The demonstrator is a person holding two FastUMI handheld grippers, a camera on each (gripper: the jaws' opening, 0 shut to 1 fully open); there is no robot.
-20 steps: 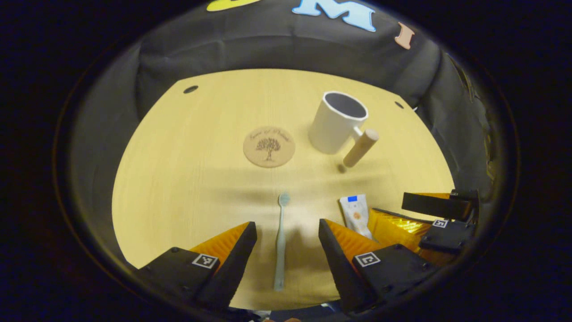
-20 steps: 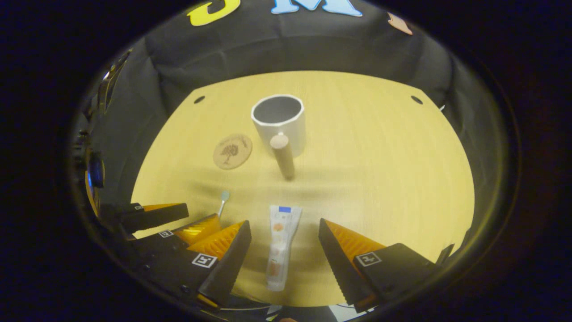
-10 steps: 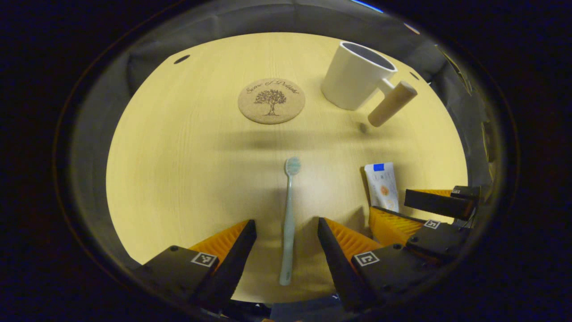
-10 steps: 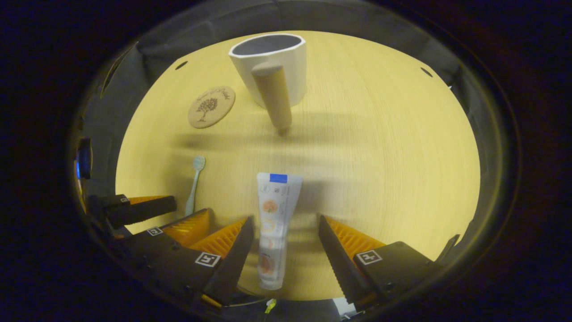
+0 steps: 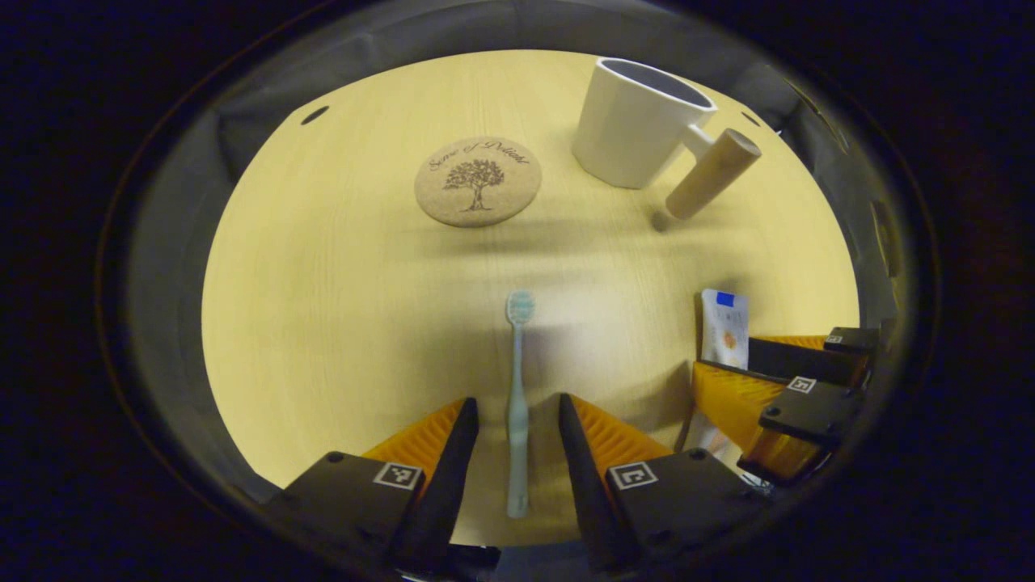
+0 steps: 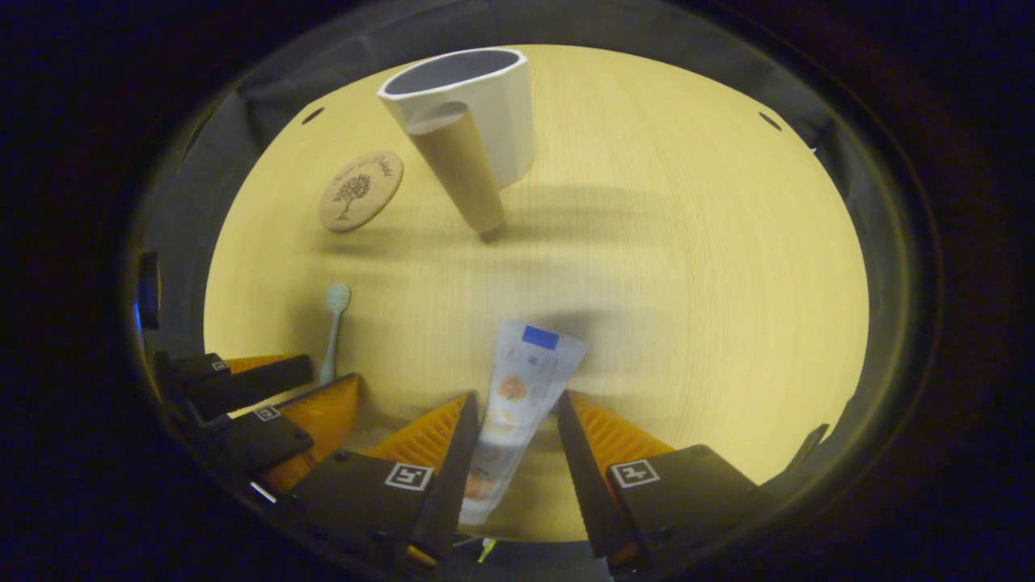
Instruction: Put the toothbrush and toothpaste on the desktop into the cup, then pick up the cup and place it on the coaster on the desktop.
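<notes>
A pale green toothbrush (image 5: pixel 517 380) lies on the wooden table, running straight between the fingers of my left gripper (image 5: pixel 517 408). That gripper is open, with a narrow gap on each side of the handle. My right gripper (image 6: pixel 516 404) is shut on the white toothpaste tube (image 6: pixel 525 380), which is skewed with its blue-marked end to the right. The white cup (image 5: pixel 631 129) with a wooden peg handle (image 5: pixel 711 174) stands upright and empty at the far side. A round cork coaster (image 5: pixel 477 180) lies to its left. The cup (image 6: pixel 493 113) and coaster (image 6: pixel 361 190) also show in the right gripper view.
The two grippers work side by side near the table's front edge (image 6: pixel 687 283). In the left gripper view the right gripper (image 5: pixel 776 380) is at the lower right, beside the toothpaste (image 5: pixel 724 323). In the right gripper view the left gripper (image 6: pixel 311 384) straddles the toothbrush (image 6: pixel 333 323).
Both grippers came down and forward over the table and their jaws narrowed. The toothpaste tube has turned from straight to skewed between the right fingers. The toothbrush has not moved.
</notes>
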